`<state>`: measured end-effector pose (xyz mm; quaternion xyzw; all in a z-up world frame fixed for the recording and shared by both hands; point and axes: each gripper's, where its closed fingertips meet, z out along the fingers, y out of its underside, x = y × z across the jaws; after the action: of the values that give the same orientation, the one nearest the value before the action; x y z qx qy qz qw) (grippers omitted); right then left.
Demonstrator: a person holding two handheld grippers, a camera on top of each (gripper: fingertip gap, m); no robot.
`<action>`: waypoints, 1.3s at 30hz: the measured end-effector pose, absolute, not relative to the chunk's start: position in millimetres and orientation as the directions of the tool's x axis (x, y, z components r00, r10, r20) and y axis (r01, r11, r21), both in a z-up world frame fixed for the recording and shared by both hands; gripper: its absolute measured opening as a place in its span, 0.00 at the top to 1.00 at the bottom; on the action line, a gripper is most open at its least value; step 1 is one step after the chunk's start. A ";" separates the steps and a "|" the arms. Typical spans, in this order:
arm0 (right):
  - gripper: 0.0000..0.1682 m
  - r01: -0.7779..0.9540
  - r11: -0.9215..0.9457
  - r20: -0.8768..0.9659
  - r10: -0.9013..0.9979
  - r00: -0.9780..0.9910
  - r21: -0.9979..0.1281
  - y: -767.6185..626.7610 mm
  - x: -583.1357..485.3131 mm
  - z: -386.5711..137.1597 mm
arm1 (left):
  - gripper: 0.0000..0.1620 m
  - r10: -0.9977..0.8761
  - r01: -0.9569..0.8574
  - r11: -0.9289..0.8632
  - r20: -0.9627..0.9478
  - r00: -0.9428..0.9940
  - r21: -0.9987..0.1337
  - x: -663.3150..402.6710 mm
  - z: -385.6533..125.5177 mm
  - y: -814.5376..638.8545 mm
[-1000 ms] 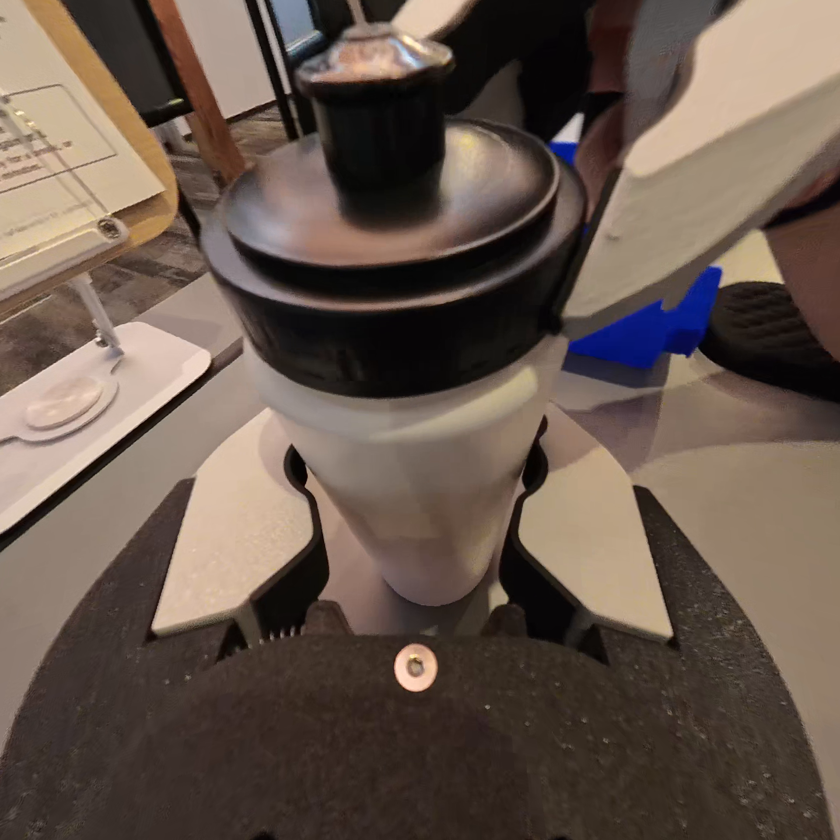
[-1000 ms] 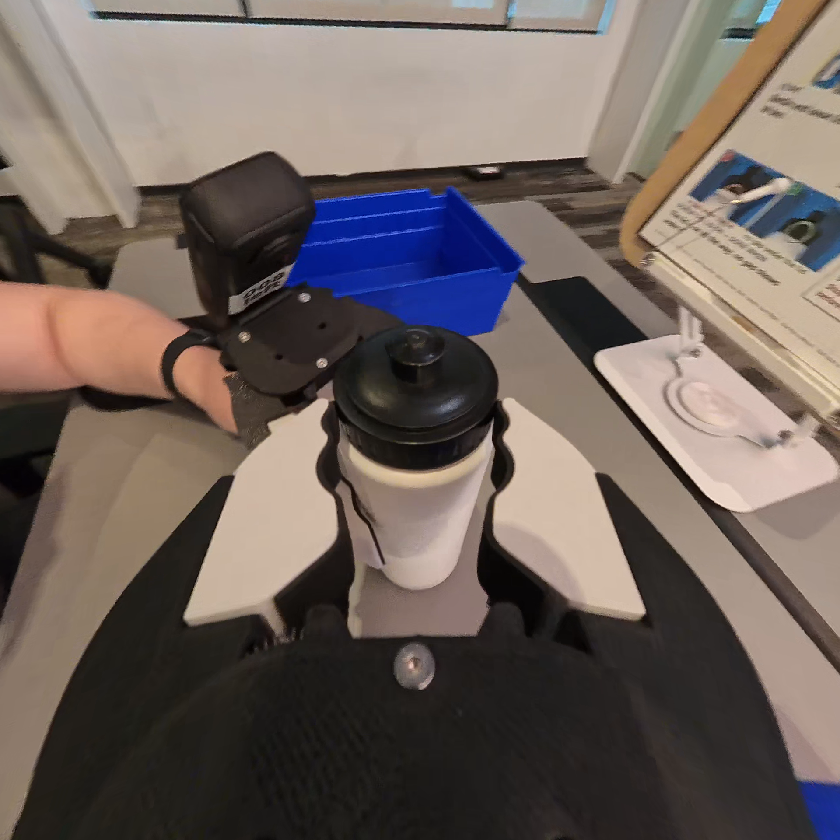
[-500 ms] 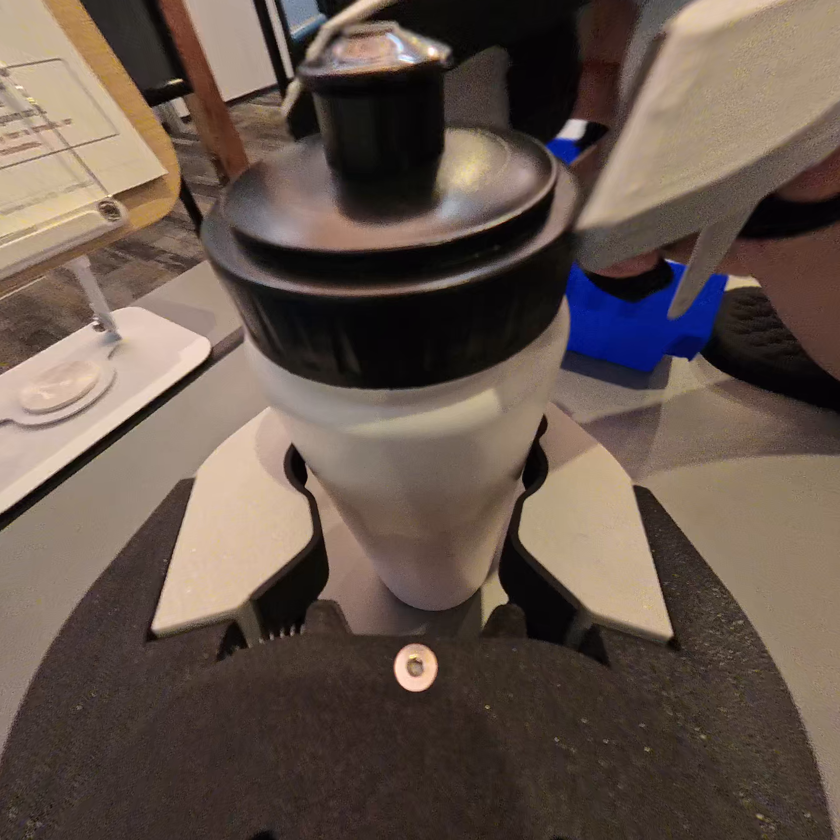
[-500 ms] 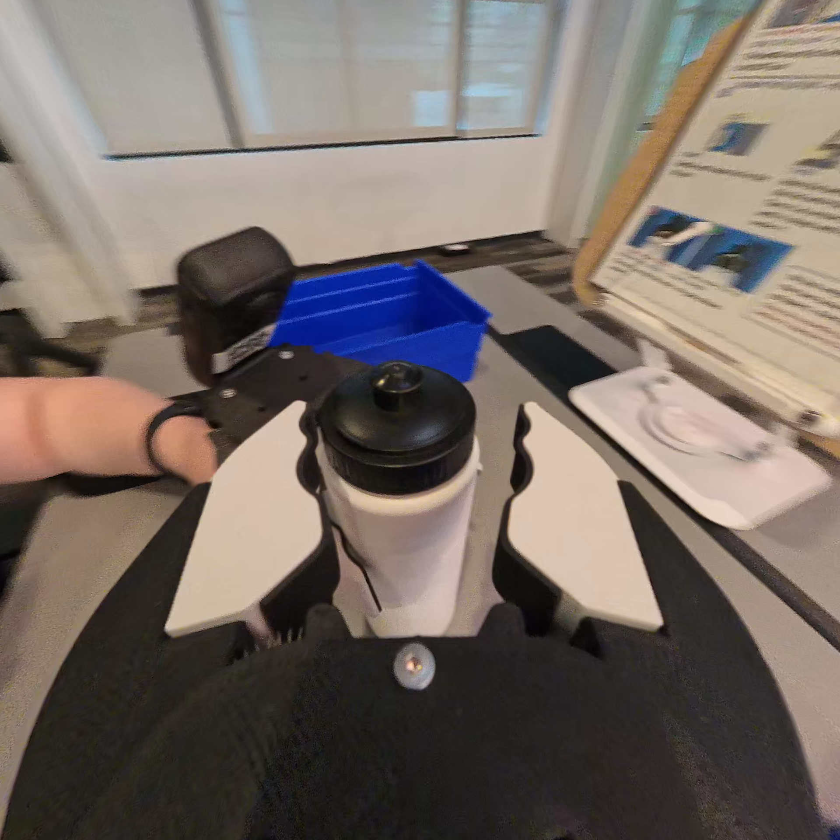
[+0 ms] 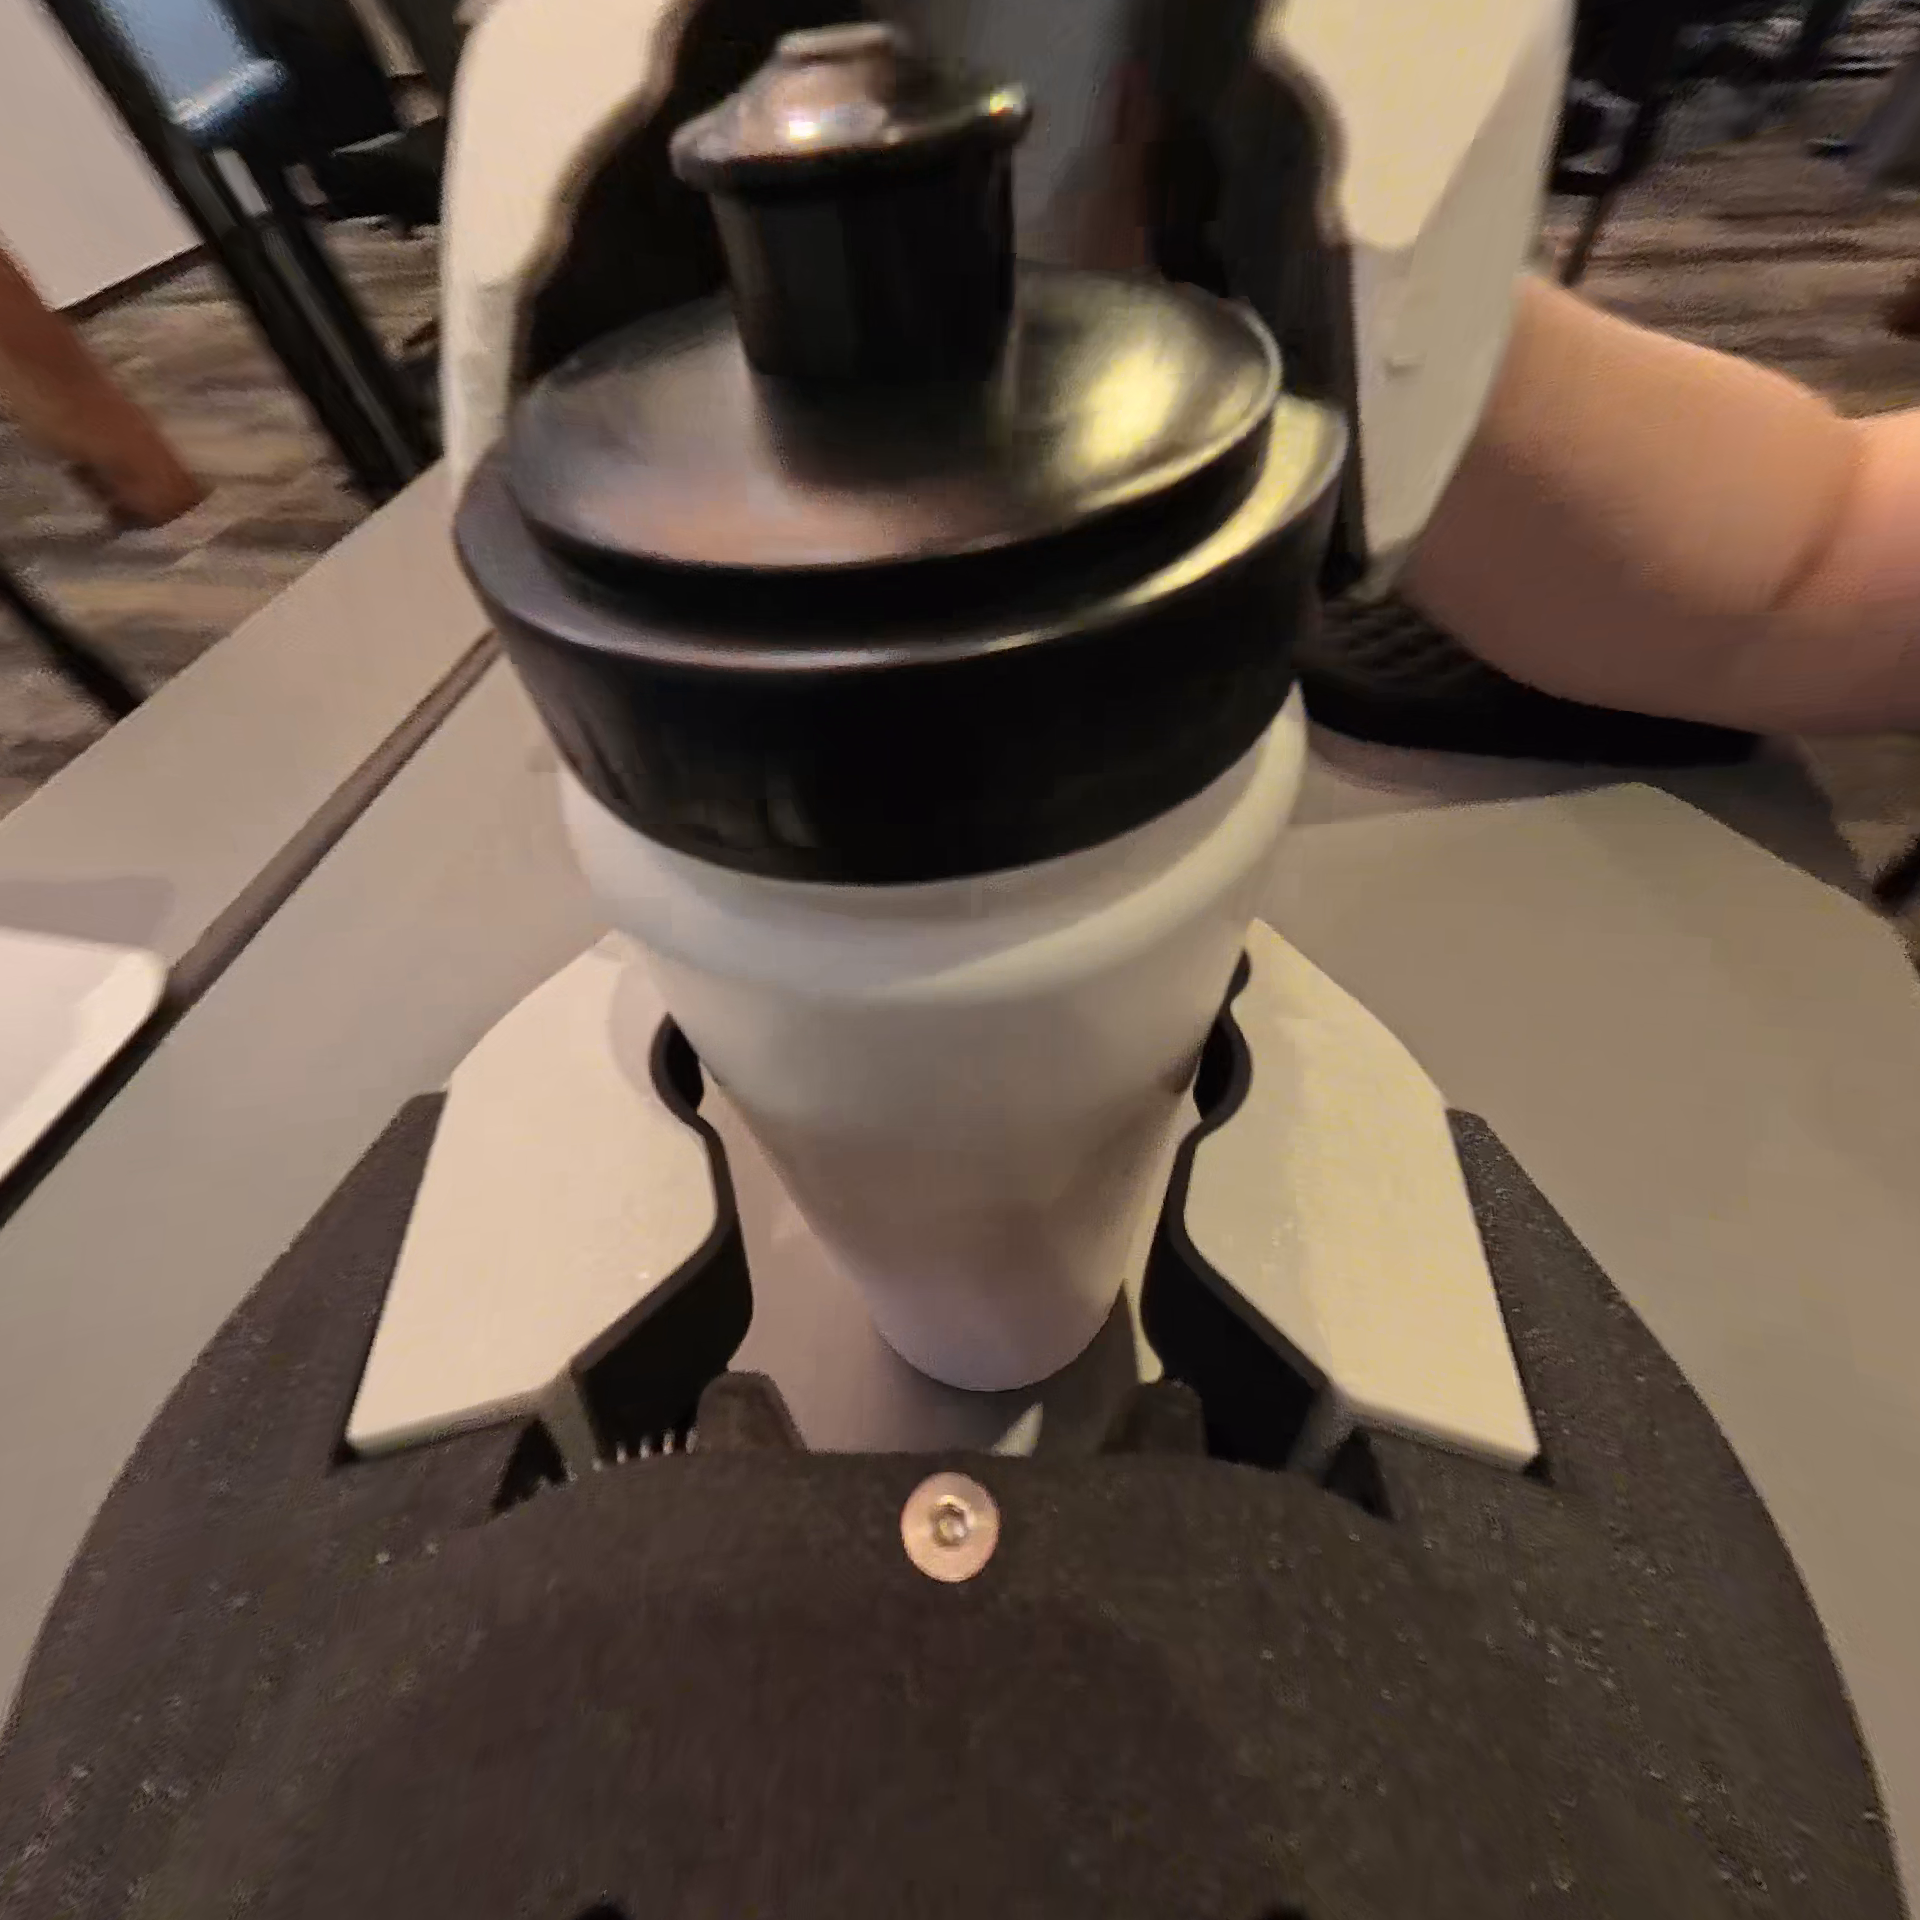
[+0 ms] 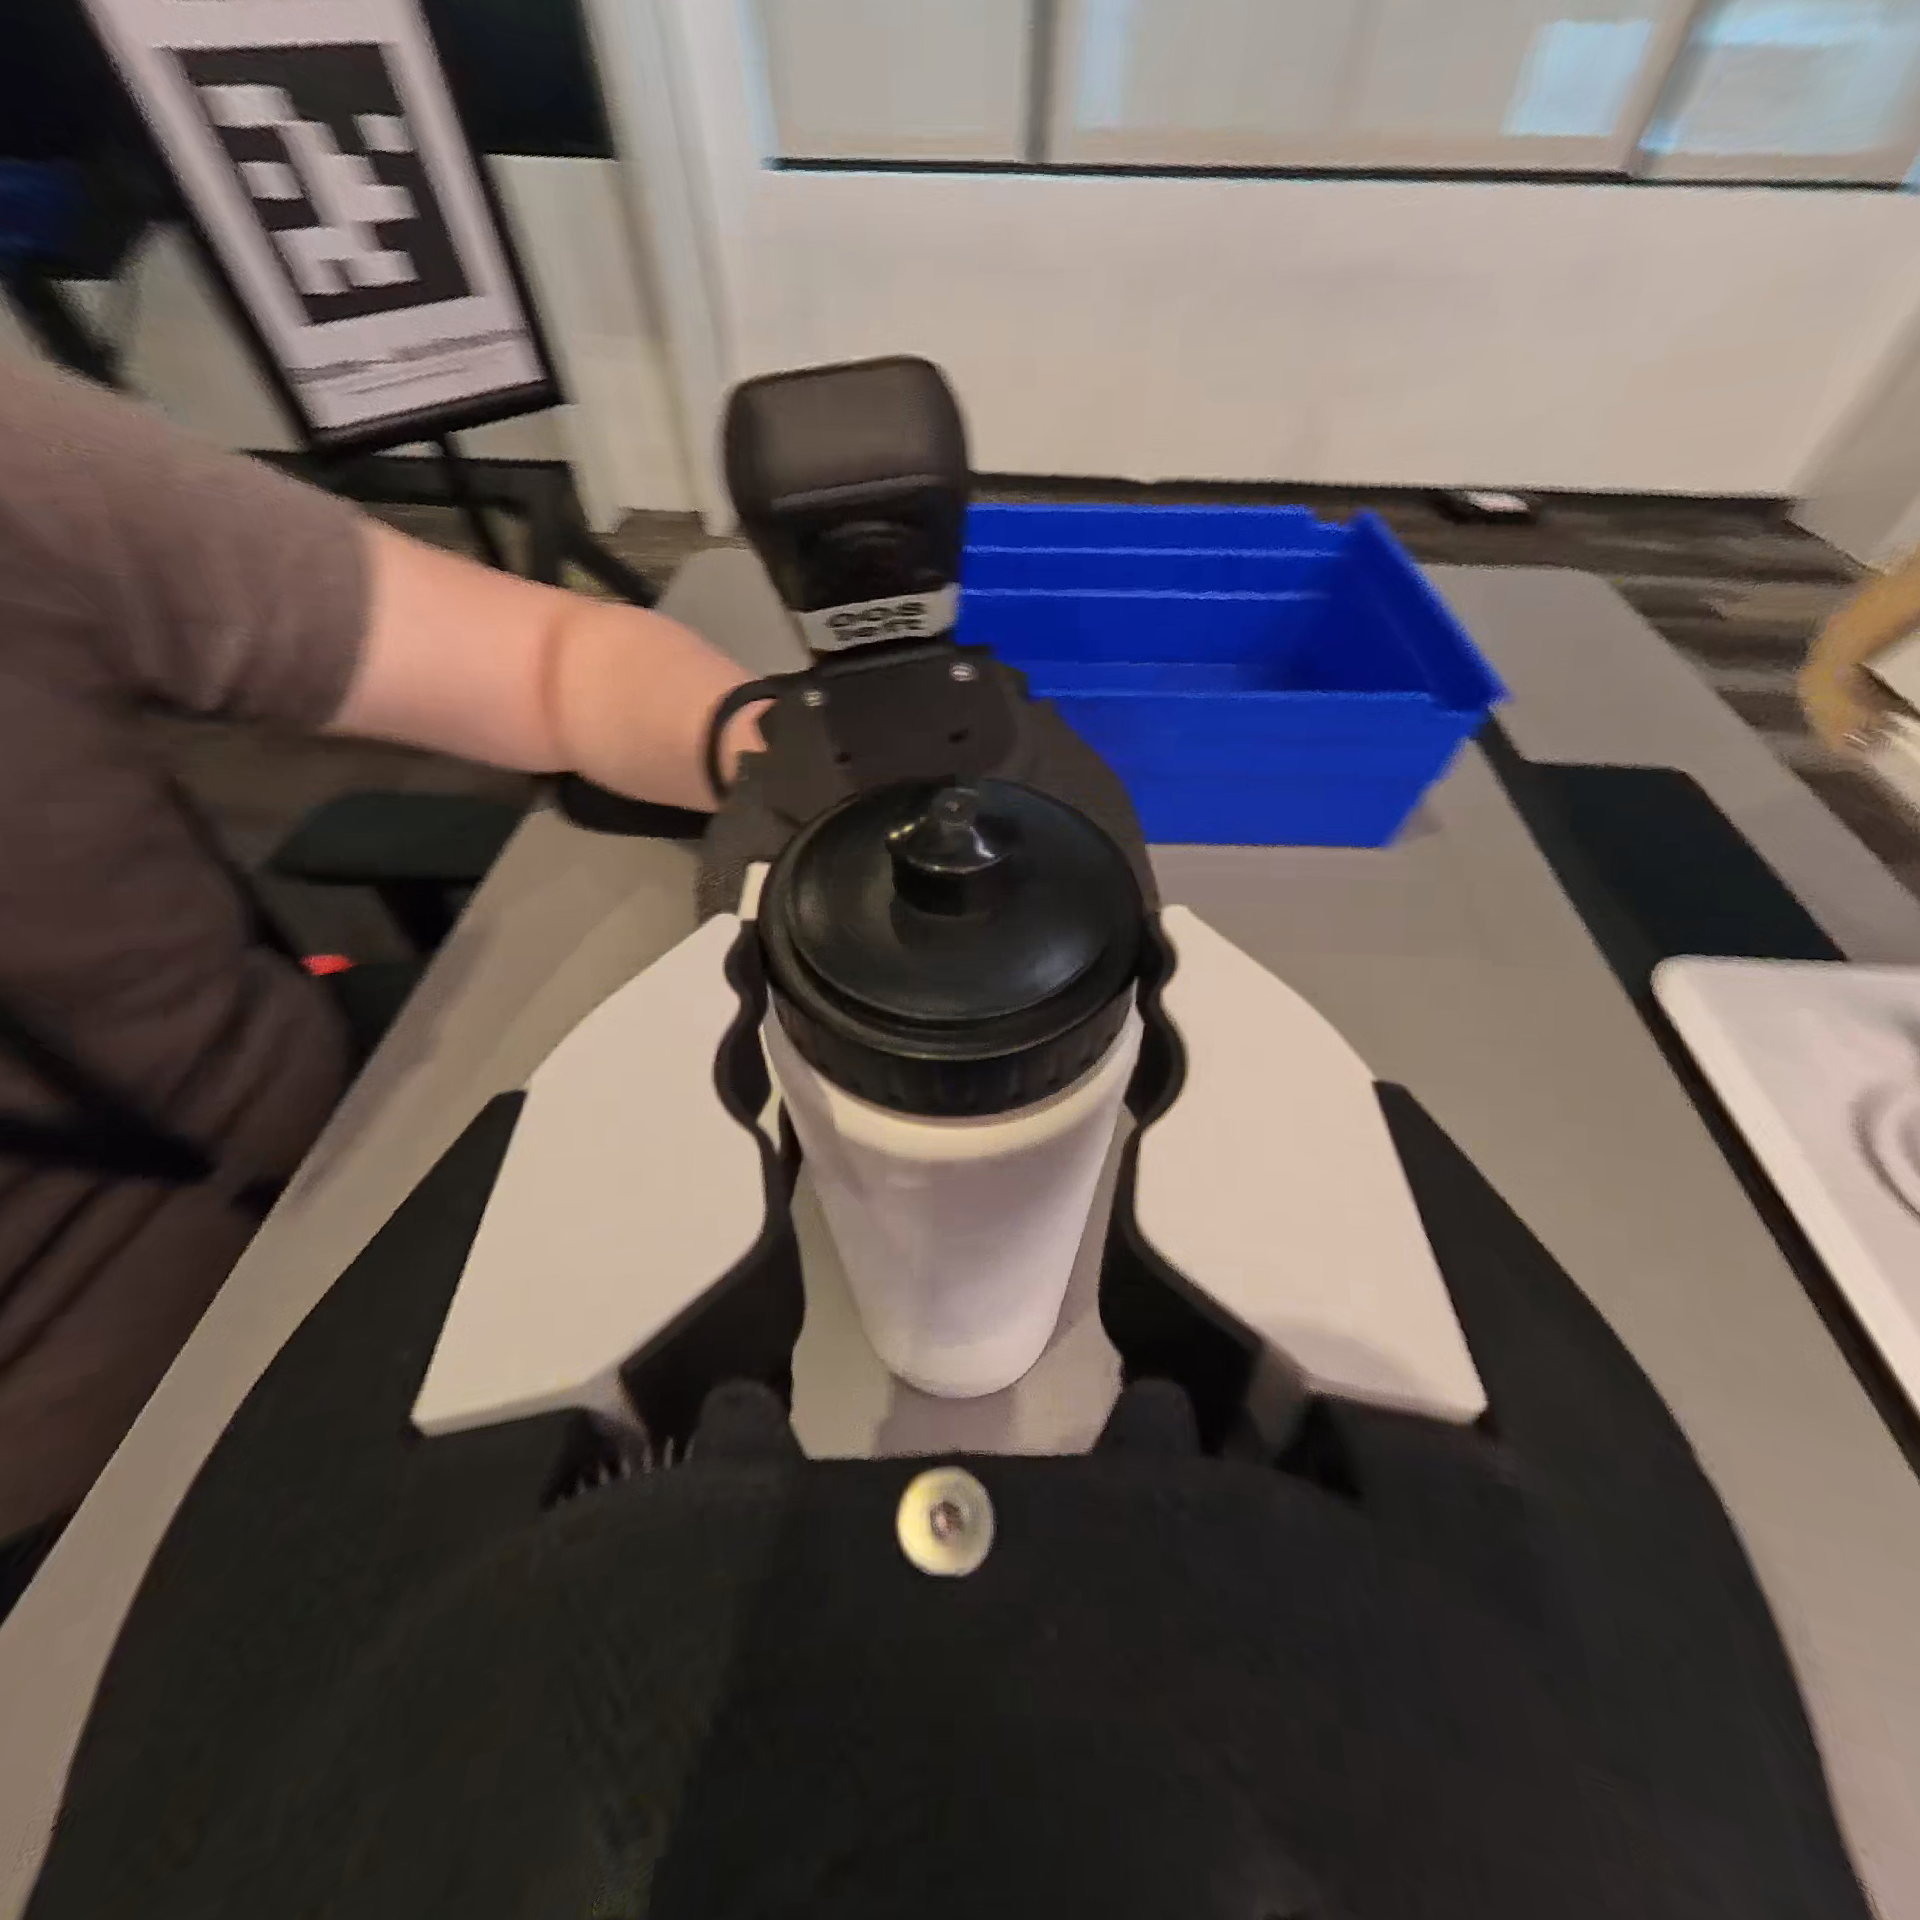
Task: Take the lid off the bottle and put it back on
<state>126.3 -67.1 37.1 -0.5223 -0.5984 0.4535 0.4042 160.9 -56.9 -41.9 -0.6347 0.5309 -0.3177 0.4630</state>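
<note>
White plastic forms the bottle (image 5: 935, 1060), which stands upright on the grey table (image 6: 1455, 935) with its black lid (image 6: 945, 966) seated on the neck, spout up. The left gripper (image 5: 951, 1101) has its pale fingers (image 5: 540, 1226) pressed against the lower body on both sides, holding the bottle steady. The right gripper (image 6: 951, 997) brackets the lid from the opposite side; its dark scalloped pads sit right at the ribbed rim, but with motion blur I cannot tell whether they already clamp it or stand a hair apart. A blue bin (image 6: 1226, 675) lies on the far side of the table, well clear, and a white tray (image 6: 1787, 1122) sits to the right.

Judging from this, the step in hand is taking hold of the lid for a twist; whether off or back on cannot be read from a seated lid. The next move calls for a firm squeeze on the rim, then a turn about the bottle's upright axis while the left gripper resists, so the body does not spin along.
</note>
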 end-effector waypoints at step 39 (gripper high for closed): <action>0.46 0.153 0.067 0.110 0.950 0.291 -0.986 -32.5 103.3 58.3 | 0.41 -0.890 -0.326 -0.098 -0.063 0.451 -0.940 147.2 -40.3 -28.0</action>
<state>103.3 -32.5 58.3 -0.5808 -0.4749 0.3592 0.5551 147.2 -28.0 -40.3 -0.6863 0.4429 -0.2795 0.5047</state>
